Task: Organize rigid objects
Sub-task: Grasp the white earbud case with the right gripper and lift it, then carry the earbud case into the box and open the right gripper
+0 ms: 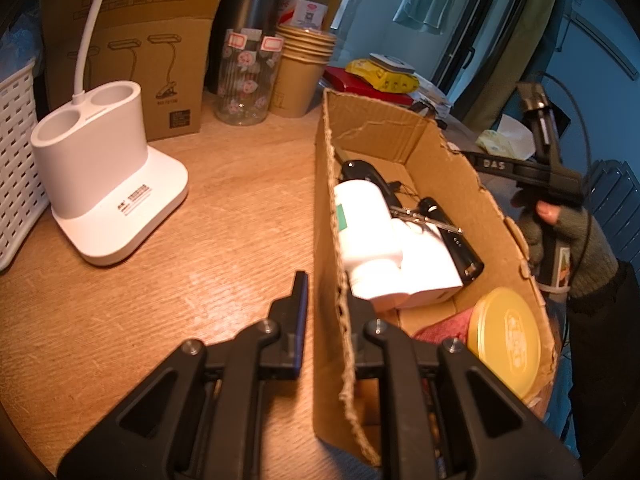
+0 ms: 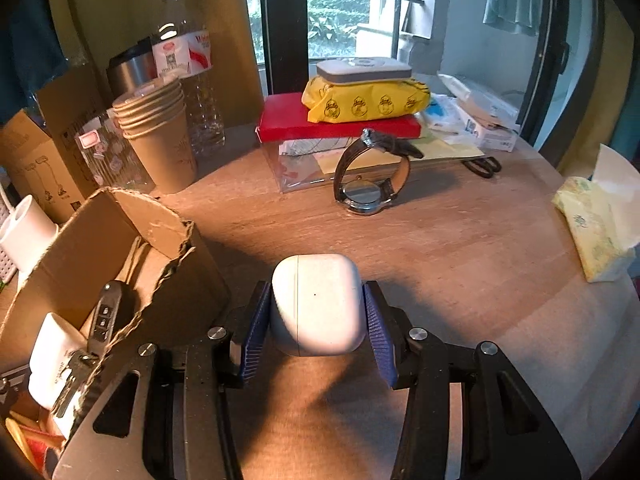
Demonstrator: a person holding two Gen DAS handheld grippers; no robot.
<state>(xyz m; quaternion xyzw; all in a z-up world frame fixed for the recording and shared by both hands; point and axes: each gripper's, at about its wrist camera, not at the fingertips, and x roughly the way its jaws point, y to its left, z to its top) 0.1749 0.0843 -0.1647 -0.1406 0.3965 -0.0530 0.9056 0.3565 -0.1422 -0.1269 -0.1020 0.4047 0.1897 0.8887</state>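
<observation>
Here the right tool pinches the white earbud case above the counter, the left tool clamps the cardboard box wall, and the smooth rounded case could slip out or catch the torn rim.

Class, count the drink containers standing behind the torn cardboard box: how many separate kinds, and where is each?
4: a steel tumbler at the back, a clear water bottle beside it, a patterned glass jar in front, and a paper cup stack. Others may be hidden.
</observation>
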